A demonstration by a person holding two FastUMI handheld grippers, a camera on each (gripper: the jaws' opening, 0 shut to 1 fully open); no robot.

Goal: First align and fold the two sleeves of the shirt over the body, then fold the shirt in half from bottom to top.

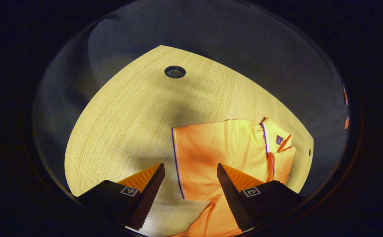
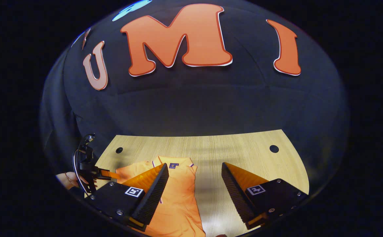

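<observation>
- Lying flat on the wooden table (image 1: 129, 108): an orange shirt (image 1: 221, 151), collar toward the far edge, one striped sleeve spread out to the left.
- Hovering above that sleeve: the left gripper (image 1: 189, 184), fingers wide apart, gripping nothing.
- Hanging over the shirt's right edge: the right gripper (image 2: 194, 194), fingers likewise spread and empty, with bare table between them on the right.
- Showing at the left of the right gripper view: the other gripper, held in a hand (image 2: 68, 181).
- Looking like the sleeve-folding step, with the left sleeve not yet over the body; right sleeve possibly tucked in already, hard to tell from these angles.
- Calling next for lowering onto the sleeve's hem, pinching it, and carrying it rightward across the body.
</observation>
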